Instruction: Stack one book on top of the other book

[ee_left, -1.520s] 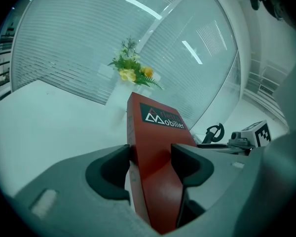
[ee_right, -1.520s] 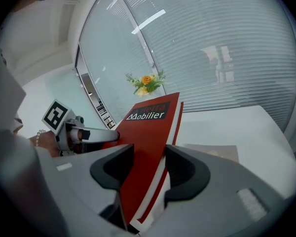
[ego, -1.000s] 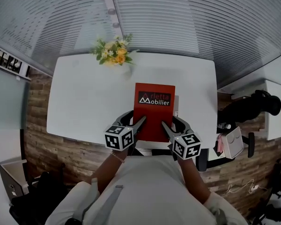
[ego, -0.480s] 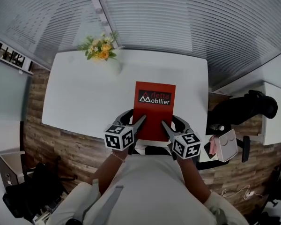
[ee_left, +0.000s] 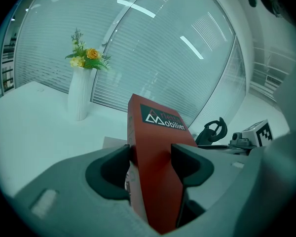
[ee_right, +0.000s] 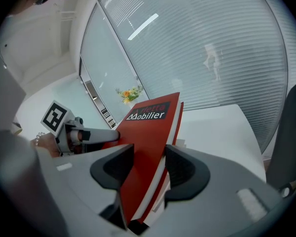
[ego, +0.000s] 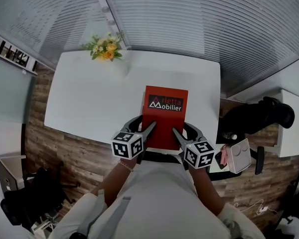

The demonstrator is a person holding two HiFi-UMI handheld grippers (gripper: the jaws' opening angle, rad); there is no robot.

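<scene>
A red book (ego: 164, 118) with "Mobilier" on its cover lies lengthwise over the near edge of the white table (ego: 89, 98). My left gripper (ego: 150, 128) is shut on its left edge and my right gripper (ego: 175, 132) on its right edge. In the left gripper view the jaws (ee_left: 150, 154) press on the red book (ee_left: 155, 147) from both sides. The right gripper view has the jaws (ee_right: 148, 157) clamped on the book (ee_right: 148, 132) too. A pale flat thing (ee_left: 113, 143) peeks out under the red book; I cannot tell whether it is the other book.
A white vase of flowers (ego: 105, 48) stands at the table's far left corner. Right of the table are a black office chair (ego: 259, 113) and a small white box (ego: 237, 156). Window blinds run behind the table. The floor is wood.
The red book and both grippers have shifted to the right along the table, away from the vase. Both grips are unchanged.
</scene>
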